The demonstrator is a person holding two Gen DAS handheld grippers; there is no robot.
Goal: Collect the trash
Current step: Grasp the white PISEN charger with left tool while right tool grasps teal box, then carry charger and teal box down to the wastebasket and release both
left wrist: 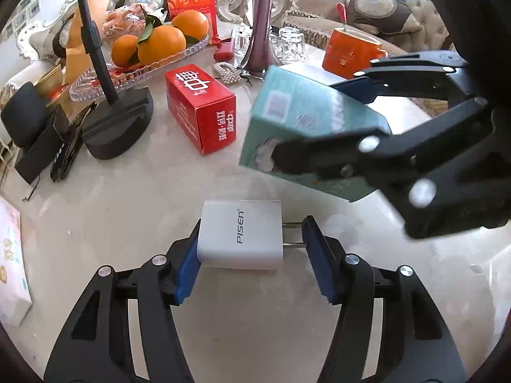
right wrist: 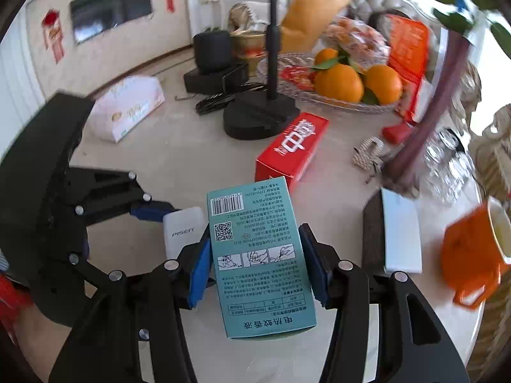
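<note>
The left gripper (left wrist: 250, 249) pinches the white plastic charger (left wrist: 240, 234) by its thin prongs; it may twist out. The right gripper (right wrist: 258, 261) clamps the teal cardboard box (right wrist: 260, 255) firmly.

Orange mug (right wrist: 472, 255) smeared by motion blur and cut at the right edge of the right wrist view. Teal box (left wrist: 306, 127) partly covered by the blurred right gripper (left wrist: 322, 121). White charger (right wrist: 182, 229) half hidden behind the box. Tissue pack (left wrist: 11, 265) clipped at the left edge.

charger (left wrist: 240, 235) on table (left wrist: 134, 198), carton (left wrist: 200, 108) behind
</note>
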